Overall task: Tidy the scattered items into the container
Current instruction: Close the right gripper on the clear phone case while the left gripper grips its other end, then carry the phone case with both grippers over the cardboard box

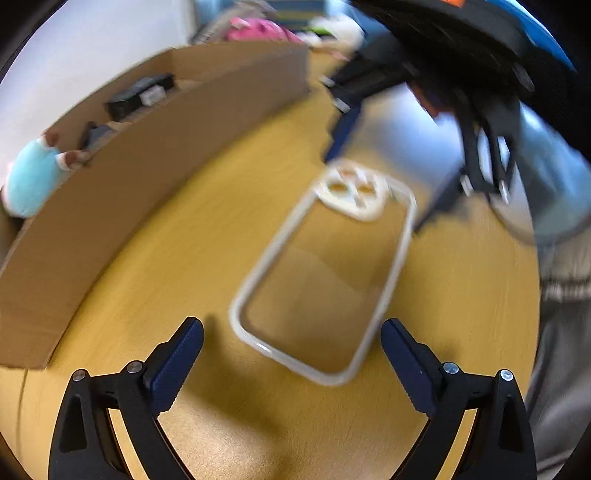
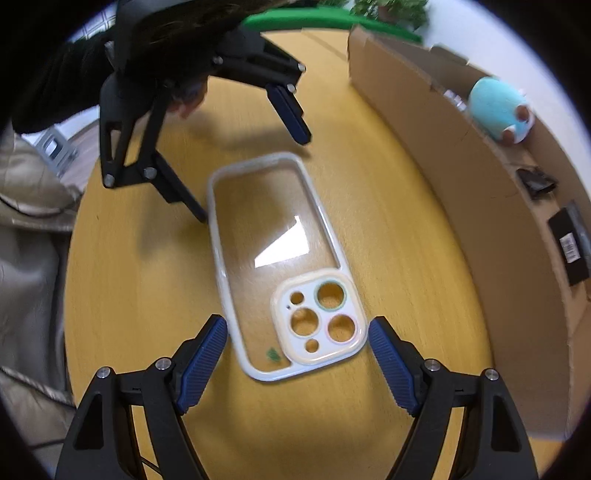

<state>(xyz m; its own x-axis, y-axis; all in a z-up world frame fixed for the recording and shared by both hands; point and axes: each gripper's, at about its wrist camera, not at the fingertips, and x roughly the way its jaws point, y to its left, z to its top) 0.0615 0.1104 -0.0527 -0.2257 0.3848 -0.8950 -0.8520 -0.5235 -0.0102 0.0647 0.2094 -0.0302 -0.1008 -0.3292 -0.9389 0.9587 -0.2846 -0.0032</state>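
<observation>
A clear phone case (image 1: 325,273) with a white rim and cream camera frame lies flat on the round wooden table (image 1: 184,258); it also shows in the right wrist view (image 2: 280,266). My left gripper (image 1: 291,332) is open, its fingers on either side of the case's near end. My right gripper (image 2: 295,332) is open, straddling the case's camera end. Each gripper shows in the other's view: the right gripper (image 1: 399,166) and the left gripper (image 2: 255,173). The cardboard box (image 1: 155,155) stands beside the case, also in the right wrist view (image 2: 461,192).
Inside the box lie a turquoise plush toy (image 2: 498,110), also in the left wrist view (image 1: 33,181), and black items (image 2: 572,243). A beige jacket (image 2: 26,229) hangs beyond the table's edge. A green object (image 2: 314,18) lies at the far side.
</observation>
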